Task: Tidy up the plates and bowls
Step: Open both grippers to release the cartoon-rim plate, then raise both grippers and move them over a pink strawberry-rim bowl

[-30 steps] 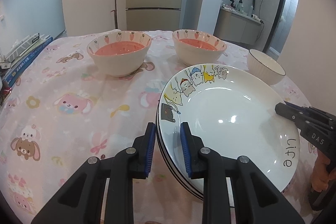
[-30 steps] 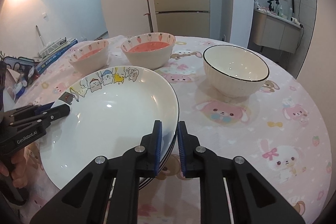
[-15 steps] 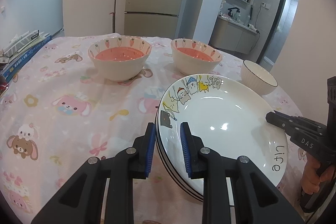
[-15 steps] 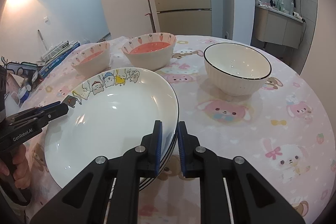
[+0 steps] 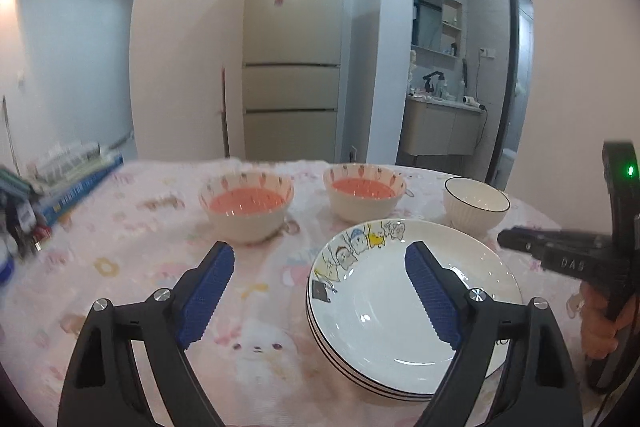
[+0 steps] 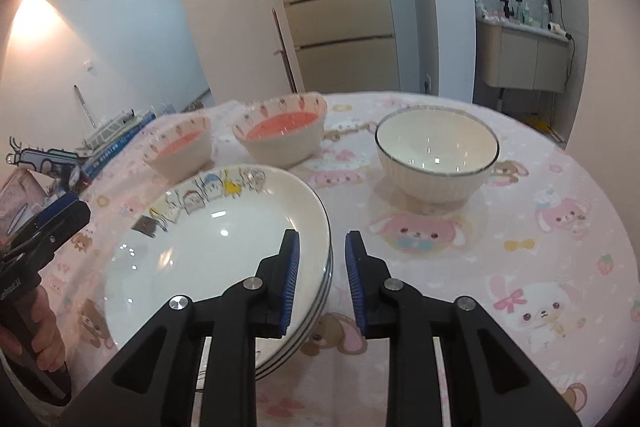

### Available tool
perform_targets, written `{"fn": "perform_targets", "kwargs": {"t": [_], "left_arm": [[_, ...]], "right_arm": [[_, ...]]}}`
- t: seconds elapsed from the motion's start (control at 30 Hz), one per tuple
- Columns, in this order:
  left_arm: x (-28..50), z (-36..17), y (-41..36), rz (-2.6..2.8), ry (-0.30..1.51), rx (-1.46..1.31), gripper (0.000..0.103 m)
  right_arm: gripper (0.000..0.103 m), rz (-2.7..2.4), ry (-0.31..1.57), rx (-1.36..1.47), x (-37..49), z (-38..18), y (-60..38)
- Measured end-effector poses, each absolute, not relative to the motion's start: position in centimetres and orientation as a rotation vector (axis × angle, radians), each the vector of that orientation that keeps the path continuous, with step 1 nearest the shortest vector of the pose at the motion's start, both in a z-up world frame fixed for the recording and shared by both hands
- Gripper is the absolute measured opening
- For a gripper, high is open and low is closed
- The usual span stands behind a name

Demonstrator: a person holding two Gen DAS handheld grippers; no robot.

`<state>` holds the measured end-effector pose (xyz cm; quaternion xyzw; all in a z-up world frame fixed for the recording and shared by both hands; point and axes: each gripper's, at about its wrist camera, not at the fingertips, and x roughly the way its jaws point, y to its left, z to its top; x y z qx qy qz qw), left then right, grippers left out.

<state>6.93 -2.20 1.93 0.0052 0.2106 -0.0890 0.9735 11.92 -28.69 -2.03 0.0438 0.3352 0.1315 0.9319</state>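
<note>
Plate stack [image 5: 400, 311] released on desk [image 6: 520, 227].
Left gripper [image 5: 320, 291] spread wide, just opened, off stack's left rim; right gripper [image 6: 320, 279] parted, just opening, astride right rim, untouching.

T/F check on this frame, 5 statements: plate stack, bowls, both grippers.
1. The plate stack rests on the tablecloth. True.
2. The left gripper is clamped on the stack's rim. False: its jaws have just opened wide and hold nothing.
3. Two carrot-pattern bowls have pink insides. True.
4. The white bowl sits on top of the plates. False: it stands apart on the cloth.
5. The right gripper grips the stack. False: its jaws have just been opening; the rim lies between them, unpressed.
</note>
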Motion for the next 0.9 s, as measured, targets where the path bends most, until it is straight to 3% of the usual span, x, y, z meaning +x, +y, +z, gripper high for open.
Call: {"fn": "perform_targets", "kwargs": {"t": [0.1, 0.27, 0.37, 0.5, 0.63, 0.7, 0.8, 0.9], "left_arm": [[5.5, 3.4, -2.7, -0.169, 0.37, 0.067, 0.089], [3.5, 6.1, -2.4, -0.181, 0.312, 0.032, 0.089], [2.2, 7.7, -2.0, -0.187, 0.272, 0.011, 0.09], [0.9, 9.5, -1.4, -0.173, 0.222, 0.004, 0.09], [0.3, 10.7, -1.0, -0.175, 0.218, -0.008, 0.103], [-0.2, 11.4, -0.8, -0.19, 0.201, -0.032, 0.103], [-0.7, 12.3, -0.9, -0.195, 0.166, -0.037, 0.103], [-0.8, 12.9, -1.0, -0.193, 0.133, -0.029, 0.103]], "right_arm": [[0.032, 0.263, 0.626, 0.06, 10.9, -0.3, -28.2], [0.032, 0.265, 0.529, 0.011, 8.4, 3.2, -27.4], [0.039, 0.284, 0.472, 0.022, 6.8, 5.6, -27.2], [0.055, 0.278, 0.37, 0.006, 4.5, 8.2, -26.8], [0.088, 0.268, 0.237, -0.003, 2.4, 10.3, -26.3], [0.09, 0.26, 0.193, -0.003, 1.8, 11.1, -26.0], [0.103, 0.27, 0.158, 0.021, 1.6, 12.2, -25.5], [0.103, 0.275, 0.15, 0.041, 1.9, 12.4, -25.2]]}}
